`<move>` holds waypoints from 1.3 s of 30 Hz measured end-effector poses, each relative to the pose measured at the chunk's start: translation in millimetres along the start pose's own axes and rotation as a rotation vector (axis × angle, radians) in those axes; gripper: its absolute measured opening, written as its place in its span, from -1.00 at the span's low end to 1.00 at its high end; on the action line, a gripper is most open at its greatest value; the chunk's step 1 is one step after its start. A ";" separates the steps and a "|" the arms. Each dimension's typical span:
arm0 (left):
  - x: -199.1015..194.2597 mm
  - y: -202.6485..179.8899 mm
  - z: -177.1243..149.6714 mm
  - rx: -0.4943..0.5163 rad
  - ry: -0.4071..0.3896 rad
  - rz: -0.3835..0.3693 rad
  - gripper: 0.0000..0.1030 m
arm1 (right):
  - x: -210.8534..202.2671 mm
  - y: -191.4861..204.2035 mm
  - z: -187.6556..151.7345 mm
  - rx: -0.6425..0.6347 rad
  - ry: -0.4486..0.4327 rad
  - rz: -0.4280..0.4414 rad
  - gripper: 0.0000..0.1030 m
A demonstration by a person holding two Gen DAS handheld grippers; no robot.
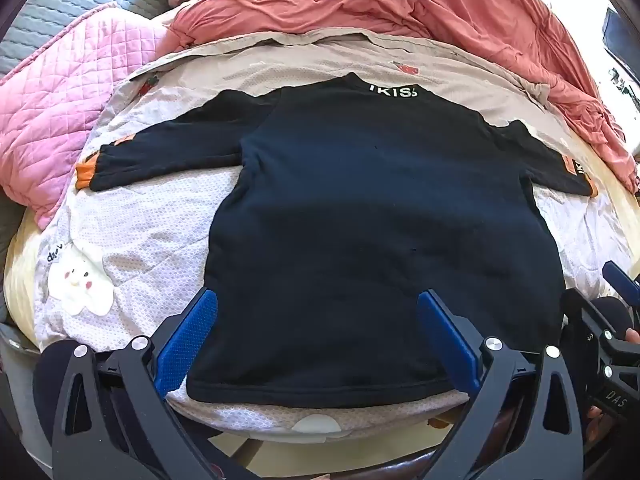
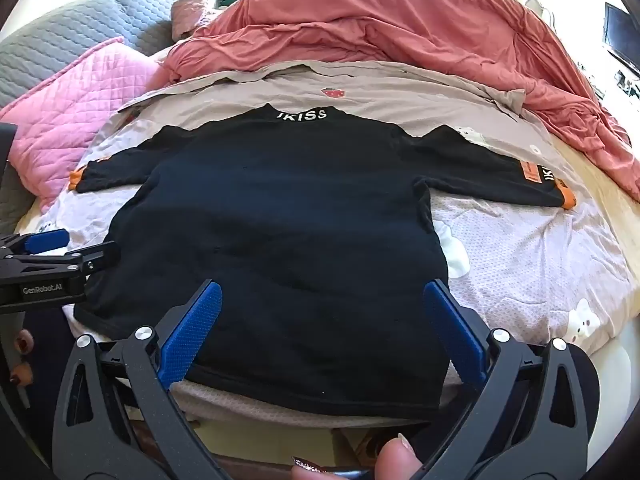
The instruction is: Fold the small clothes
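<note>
A small black top (image 1: 380,208) with orange cuffs and white "JKISS" lettering at the collar lies flat, back up, sleeves spread, on a bed; it also shows in the right wrist view (image 2: 288,224). My left gripper (image 1: 316,312) is open and empty, its blue fingers spread over the hem near the top's left corner. My right gripper (image 2: 320,304) is open and empty above the hem toward the right side. The left gripper (image 2: 44,240) shows at the left edge of the right wrist view, and the right gripper (image 1: 624,280) at the right edge of the left wrist view.
The top lies on a pale patterned sheet (image 1: 152,240) with cartoon figures over a beige blanket (image 2: 400,92). A coral duvet (image 2: 400,28) is bunched at the far side. A pink quilted pillow (image 1: 52,120) and grey quilt (image 1: 60,8) lie far left. The bed's near edge is below the hem.
</note>
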State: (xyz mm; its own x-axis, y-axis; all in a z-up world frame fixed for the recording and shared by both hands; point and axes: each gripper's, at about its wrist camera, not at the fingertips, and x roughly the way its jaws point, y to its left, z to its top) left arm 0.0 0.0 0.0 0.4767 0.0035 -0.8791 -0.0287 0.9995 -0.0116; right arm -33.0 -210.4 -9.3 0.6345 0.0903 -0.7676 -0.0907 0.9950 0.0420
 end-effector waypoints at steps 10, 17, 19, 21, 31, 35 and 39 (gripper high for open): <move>-7.8 -3.6 3.3 0.003 -0.009 -0.003 0.92 | -0.8 -1.6 1.8 -0.004 0.005 0.003 0.84; -2.9 -0.3 0.4 -0.002 -0.016 0.002 0.92 | 0.4 1.7 0.5 -0.007 0.004 -0.003 0.84; -2.3 0.4 0.5 -0.004 -0.017 0.005 0.92 | 0.7 1.2 0.8 -0.004 0.009 0.000 0.84; -1.3 1.0 0.4 -0.005 -0.016 0.008 0.92 | 0.4 2.8 0.8 -0.006 0.009 -0.004 0.84; -0.7 2.4 0.6 -0.005 -0.018 0.017 0.92 | 1.5 1.9 -0.1 0.001 0.013 -0.005 0.84; -0.6 2.0 1.0 0.003 -0.021 0.021 0.92 | 2.6 3.9 -1.5 -0.005 0.018 -0.006 0.84; -0.5 1.9 1.4 0.005 -0.022 0.024 0.92 | 3.1 4.1 -0.8 -0.008 0.019 -0.007 0.84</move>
State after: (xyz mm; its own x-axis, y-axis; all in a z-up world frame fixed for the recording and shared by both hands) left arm 0.9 1.9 1.0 0.4950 0.0280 -0.8685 -0.0360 0.9993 0.0116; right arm -32.0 -206.0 -12.0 0.6209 0.0820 -0.7796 -0.0922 0.9953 0.0313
